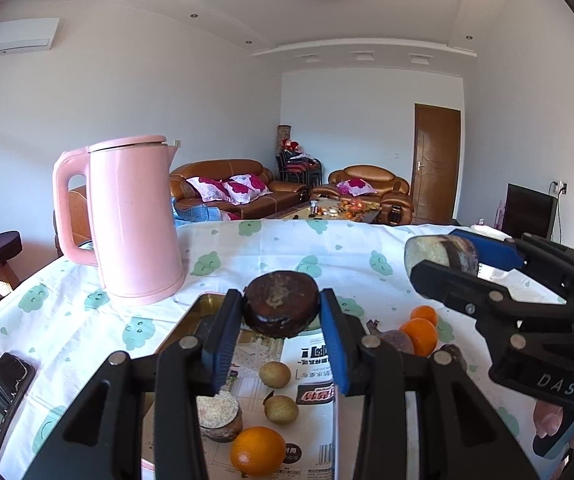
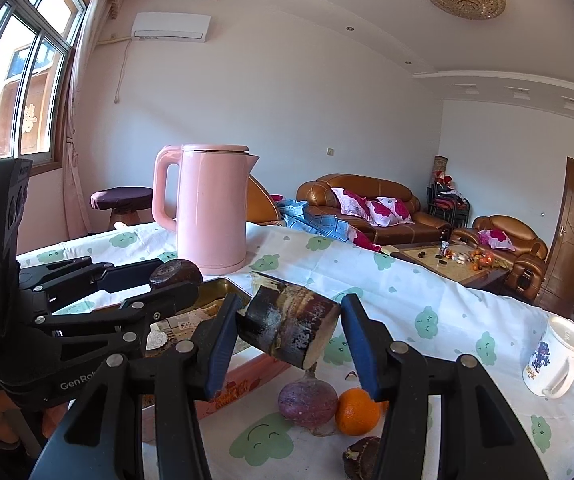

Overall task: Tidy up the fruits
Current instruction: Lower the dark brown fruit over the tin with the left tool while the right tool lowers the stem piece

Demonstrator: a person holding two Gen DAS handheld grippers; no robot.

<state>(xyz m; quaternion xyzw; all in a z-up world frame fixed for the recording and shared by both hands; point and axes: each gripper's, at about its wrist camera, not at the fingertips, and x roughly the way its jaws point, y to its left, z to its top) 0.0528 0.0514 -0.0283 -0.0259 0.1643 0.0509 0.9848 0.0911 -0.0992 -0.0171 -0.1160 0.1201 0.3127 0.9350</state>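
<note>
Covering the table, a white tablecloth [image 1: 247,256] printed with green cloud faces is seen, and a pink kettle [image 1: 135,220] is stood upright on it behind a tray [image 1: 191,316]. The tray is lined with printed paper and is set just in front of the kettle. Within it, an orange [image 1: 257,451], two small tan fruits [image 1: 275,375], and a short cut piece with a pale face [image 1: 219,416] are laid near one another.

A dark round piece [image 1: 281,309] is clamped above the tray between the narrowly set pads of the left gripper [image 1: 281,322]. A longer dark cut segment [image 2: 289,326] is gripped at both sides by the right gripper [image 2: 289,340], tilted, above the cloth beside the tray.

On the cloth below it, a purple round fruit [image 2: 308,400] is touched by another orange [image 2: 358,411], with a small dark piece [image 2: 361,458] close by. A white mug [image 2: 555,358] is laid tilted at the far right.
</note>
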